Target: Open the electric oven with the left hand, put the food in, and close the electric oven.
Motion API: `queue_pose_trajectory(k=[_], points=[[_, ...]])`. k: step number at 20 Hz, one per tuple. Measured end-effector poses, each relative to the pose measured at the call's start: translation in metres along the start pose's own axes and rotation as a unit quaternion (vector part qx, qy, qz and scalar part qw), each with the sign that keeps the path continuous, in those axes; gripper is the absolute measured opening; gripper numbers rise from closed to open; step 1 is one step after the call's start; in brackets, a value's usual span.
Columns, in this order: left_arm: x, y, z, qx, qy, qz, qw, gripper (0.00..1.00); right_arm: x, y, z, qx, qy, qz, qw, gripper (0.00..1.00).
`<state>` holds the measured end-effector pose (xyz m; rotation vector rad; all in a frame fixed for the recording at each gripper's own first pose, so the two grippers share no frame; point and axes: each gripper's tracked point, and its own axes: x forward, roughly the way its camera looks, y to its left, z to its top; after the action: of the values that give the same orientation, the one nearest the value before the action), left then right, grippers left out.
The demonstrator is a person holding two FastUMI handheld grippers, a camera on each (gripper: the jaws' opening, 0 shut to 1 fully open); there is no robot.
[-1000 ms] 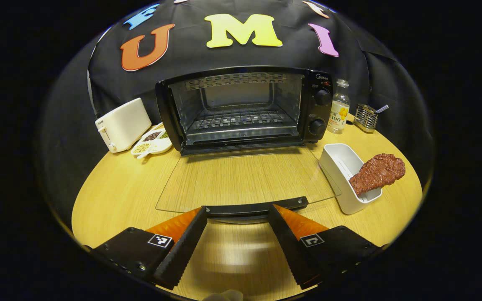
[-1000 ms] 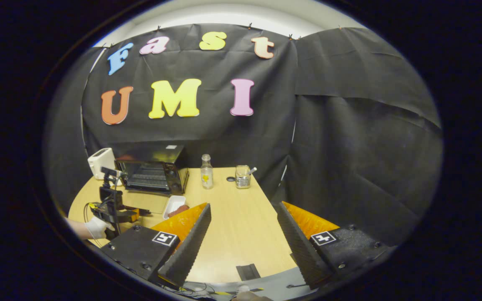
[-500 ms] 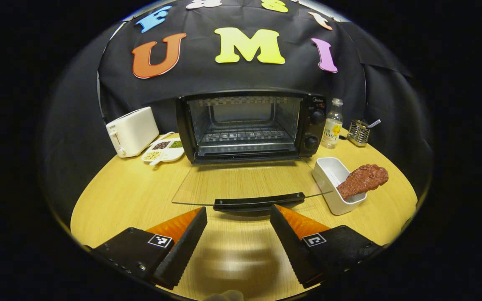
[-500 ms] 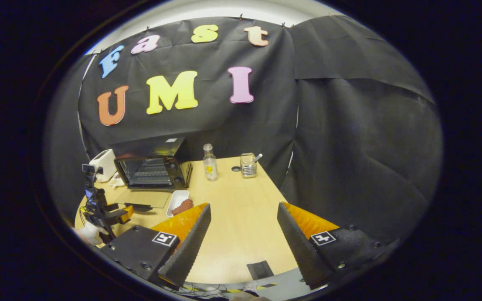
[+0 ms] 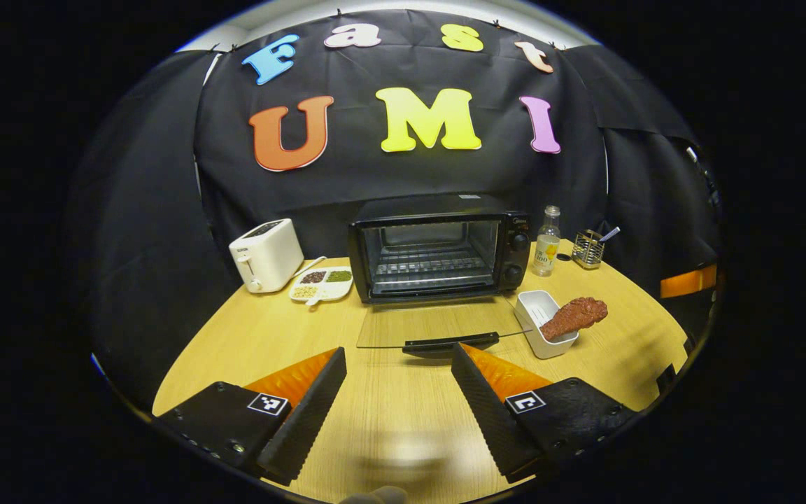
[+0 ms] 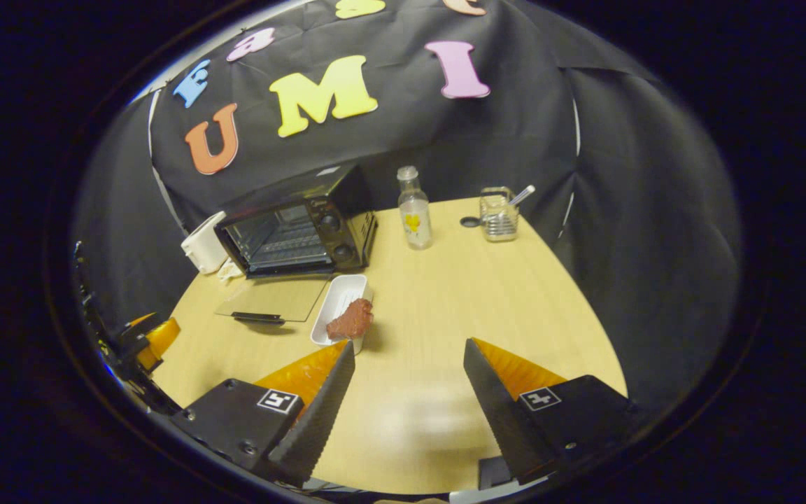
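Observation:
The black electric oven (image 5: 438, 255) stands at the back of the table with its glass door (image 5: 438, 323) folded down flat and its handle (image 5: 450, 343) toward me. The rack inside is bare. A brown piece of meat (image 5: 574, 316) leans on the rim of a white dish (image 5: 536, 311) right of the door. My left gripper (image 5: 397, 357) hovers open in front of the handle, apart from it and holding nothing. In the right gripper view, the oven (image 6: 291, 231), dish (image 6: 338, 301) and meat (image 6: 350, 320) lie ahead to the left. My right gripper (image 6: 408, 346) is open and holds nothing.
A white toaster (image 5: 265, 254) and a divided snack plate (image 5: 320, 283) sit left of the oven. A bottle (image 5: 547, 241) and a wire holder (image 5: 588, 248) stand to its right. Bare tabletop (image 6: 487, 294) stretches ahead of the right gripper. The left gripper (image 6: 147, 336) shows at the far left edge.
My left gripper has drawn back and up from the door handle, so the oven looks smaller. The right gripper has tilted down and moved nearer the dish with the meat.

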<state>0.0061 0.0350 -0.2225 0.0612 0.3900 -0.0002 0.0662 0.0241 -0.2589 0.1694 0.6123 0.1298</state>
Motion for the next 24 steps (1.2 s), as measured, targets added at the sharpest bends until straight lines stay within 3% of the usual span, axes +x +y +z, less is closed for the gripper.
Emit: queue_pose_trajectory(k=[7,9,13,16,17,19,20,23,24], points=[[-0.044,0.028,0.018,-0.028,0.016,0.078,0.996,0.97,0.103,0.042,-0.005,0.029,0.094,0.109,0.989,0.98],[-0.053,0.027,0.019,-0.050,0.021,0.094,0.994,0.97,0.117,0.052,-0.011,0.045,0.122,0.134,0.982,0.92],[-0.067,0.026,0.023,-0.070,0.024,0.121,0.990,0.97,0.126,0.063,-0.018,0.103,0.163,0.174,0.966,0.72],[-0.079,0.027,0.023,-0.075,0.025,0.129,0.989,0.96,0.124,0.062,-0.018,0.115,0.168,0.175,0.963,0.36],[-0.082,0.028,0.024,-0.080,0.021,0.130,0.988,0.97,0.122,0.063,-0.015,0.116,0.166,0.177,0.963,0.36],[-0.088,0.030,0.023,-0.087,0.017,0.126,0.988,0.97,0.117,0.067,-0.013,0.125,0.161,0.178,0.963,0.16],[-0.092,0.032,0.022,-0.086,0.016,0.125,0.988,0.97,0.114,0.067,-0.012,0.125,0.157,0.173,0.964,0.20],[-0.101,0.039,0.022,-0.082,0.004,0.108,0.991,0.97,0.091,0.076,0.003,0.142,0.129,0.176,0.966,0.14],[-0.103,0.040,0.022,-0.080,-0.001,0.100,0.992,0.97,0.083,0.080,0.009,0.152,0.118,0.175,0.965,0.17]])
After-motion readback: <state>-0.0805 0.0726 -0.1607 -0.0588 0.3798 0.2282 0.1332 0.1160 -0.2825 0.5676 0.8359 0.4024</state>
